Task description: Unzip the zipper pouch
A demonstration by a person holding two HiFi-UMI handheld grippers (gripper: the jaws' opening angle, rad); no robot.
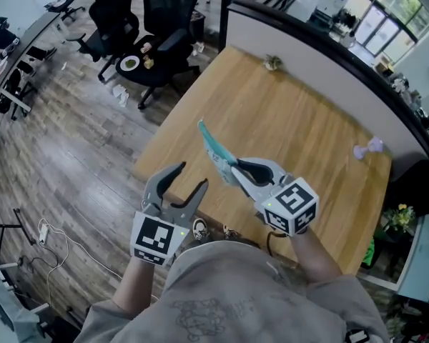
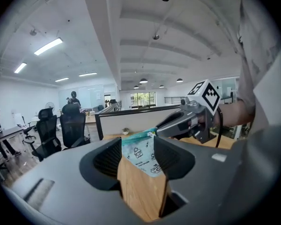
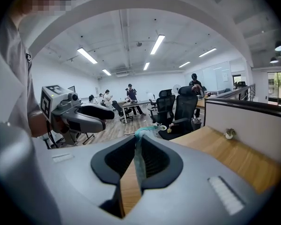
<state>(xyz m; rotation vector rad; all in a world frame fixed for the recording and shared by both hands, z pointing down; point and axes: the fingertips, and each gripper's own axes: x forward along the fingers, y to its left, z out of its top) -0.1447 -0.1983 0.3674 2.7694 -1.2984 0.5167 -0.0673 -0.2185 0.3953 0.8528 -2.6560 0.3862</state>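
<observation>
While my right tool (image 1: pixel 236 168) is clamped on one end of the teal zipper pouch (image 1: pixel 216 148), the pouch sticks out edge-on beyond its jaws, lifted clear of the wooden tabletop (image 1: pixel 293 120) near its front edge. My left tool (image 1: pixel 191 176) hangs just beside it, jaws apart and empty. The zipper looks shut, though it is too small to be sure.

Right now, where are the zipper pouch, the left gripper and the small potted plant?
zipper pouch (image 1: pixel 216 148), head view, its teal side panel.
left gripper (image 1: pixel 191 176), head view, gap between its fingertips.
potted plant (image 1: pixel 273 63), head view, its leaves.
</observation>
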